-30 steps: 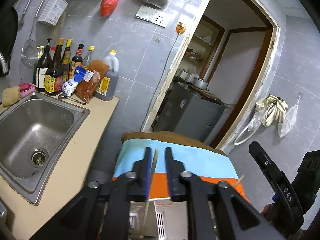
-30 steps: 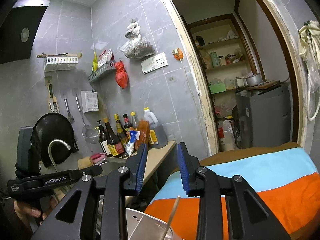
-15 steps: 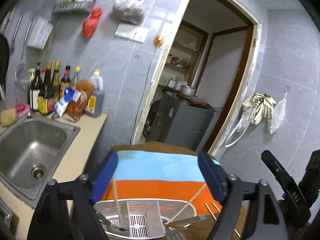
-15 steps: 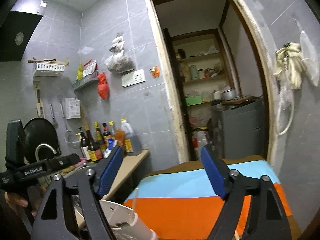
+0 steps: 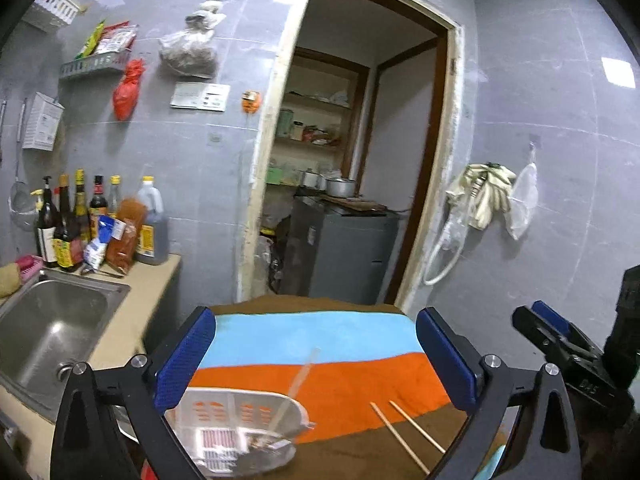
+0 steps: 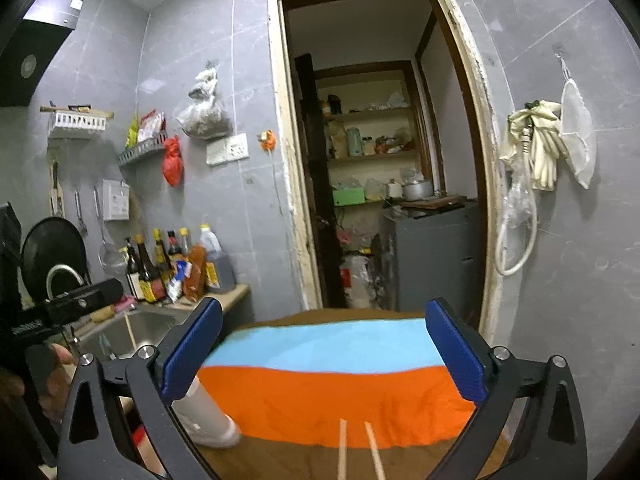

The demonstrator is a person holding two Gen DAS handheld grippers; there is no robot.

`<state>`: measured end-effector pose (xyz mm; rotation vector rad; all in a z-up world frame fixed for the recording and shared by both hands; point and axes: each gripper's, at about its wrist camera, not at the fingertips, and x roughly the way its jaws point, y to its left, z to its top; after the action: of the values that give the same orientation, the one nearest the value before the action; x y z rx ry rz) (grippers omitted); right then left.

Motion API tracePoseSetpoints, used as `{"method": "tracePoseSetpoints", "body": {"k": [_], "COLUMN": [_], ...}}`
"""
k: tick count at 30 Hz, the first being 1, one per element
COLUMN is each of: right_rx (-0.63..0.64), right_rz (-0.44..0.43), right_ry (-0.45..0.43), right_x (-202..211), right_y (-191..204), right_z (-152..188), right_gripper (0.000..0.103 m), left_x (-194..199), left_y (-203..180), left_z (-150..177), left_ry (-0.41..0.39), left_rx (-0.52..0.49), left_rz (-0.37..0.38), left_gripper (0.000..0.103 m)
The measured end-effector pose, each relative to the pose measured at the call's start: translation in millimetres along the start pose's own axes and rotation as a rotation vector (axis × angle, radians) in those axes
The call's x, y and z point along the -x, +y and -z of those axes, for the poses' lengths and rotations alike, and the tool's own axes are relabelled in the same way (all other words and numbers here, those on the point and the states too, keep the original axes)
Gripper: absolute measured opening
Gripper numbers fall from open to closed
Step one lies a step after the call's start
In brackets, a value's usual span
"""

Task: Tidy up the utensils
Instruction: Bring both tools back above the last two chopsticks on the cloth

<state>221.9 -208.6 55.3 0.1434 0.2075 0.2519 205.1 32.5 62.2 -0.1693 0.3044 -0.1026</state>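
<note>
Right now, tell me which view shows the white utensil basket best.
The left wrist view. There the basket shows its slotted wall and the utensils inside, between the left tongs. The right wrist view shows only its plain outer wall at the lower left, partly hidden by a finger.

Small home kitchen, grey tiled walls. Steel sink (image 5: pixel 52 328) set in a beige counter (image 5: pixel 140 300), sauce and oil bottles (image 5: pixel 80 220) lined up at the wall behind it. Wall racks (image 6: pixel 78 120) hold packets; a strainer (image 6: pixel 106 248) and dark wok (image 6: pixel 54 252) hang by the tap. Open doorway (image 6: pixel 380 152) leads to a pantry with stocked shelves (image 6: pixel 368 136), a pot (image 6: pixel 416 188) on a grey cabinet (image 6: pixel 432 252). Rubber gloves (image 6: pixel 536 140) hang on a hook.
</note>
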Motion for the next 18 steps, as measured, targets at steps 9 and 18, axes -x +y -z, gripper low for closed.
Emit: {"method": "tracePoseSetpoints", "body": {"k": [9,18], "right_rx": [-0.002,-0.011], "right_rz": [0.057,0.076], "right_ry": [0.089,0.182], "right_x": [1,-17], "right_y": [-66,-114], "right_z": [20,57], "right_gripper": [0.100,0.100], "left_x": [-18,-62], "left_y": [-50,-74], "left_z": [26,70], "left_ry": [0.070,0.188], "left_rx": [-0.040,-0.020], "left_rz": [0.042,0.001], "left_gripper": [0.101,0.101]}}
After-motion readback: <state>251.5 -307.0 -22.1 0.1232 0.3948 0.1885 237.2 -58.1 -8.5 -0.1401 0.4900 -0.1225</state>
